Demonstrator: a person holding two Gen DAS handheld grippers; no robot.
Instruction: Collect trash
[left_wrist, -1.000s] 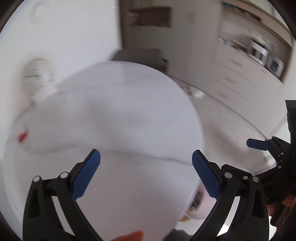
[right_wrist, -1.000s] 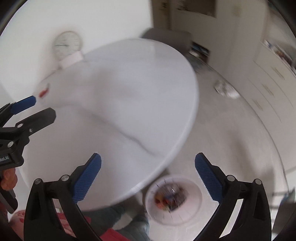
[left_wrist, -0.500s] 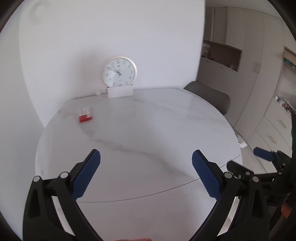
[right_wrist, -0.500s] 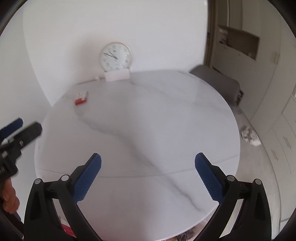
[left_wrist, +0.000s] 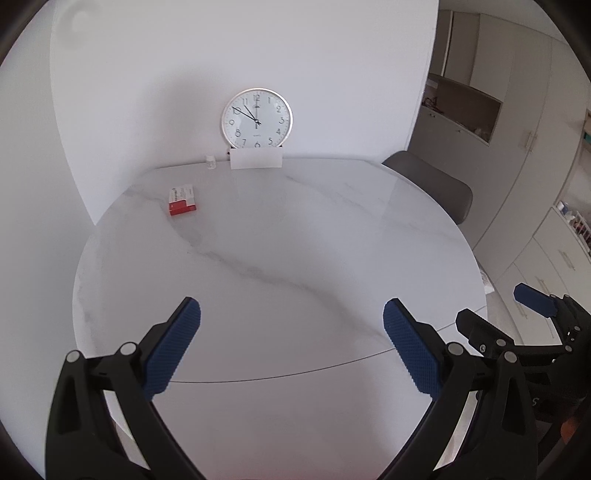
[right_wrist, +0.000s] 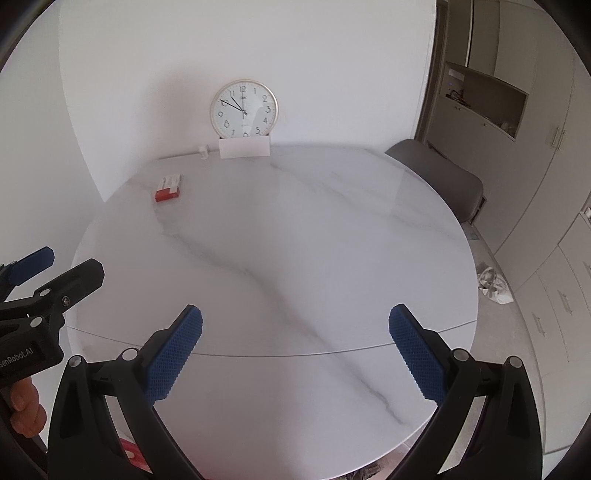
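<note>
marble tabletop (left_wrist: 280, 258) round, near edge under my fingers. left gripper (left_wrist: 291, 347) and right gripper (right_wrist: 295, 349) both spread wide, holding nothing. red box (left_wrist: 181, 200) far-left by rim; crumpled trash (right_wrist: 493, 282) on floor past right edge.

Both wrist views set above the near edge of the round marble tabletop (left_wrist: 280, 258), facing across it toward the clock (left_wrist: 257, 119) at the far wall. Left view placed left of the right one, catching the right gripper (left_wrist: 491, 314) at its right border; right view catching the left gripper (right_wrist: 62, 266) at its left border. Shared: tabletop, clock, red box (right_wrist: 168, 187), grey chair (right_wrist: 439, 173).
</note>
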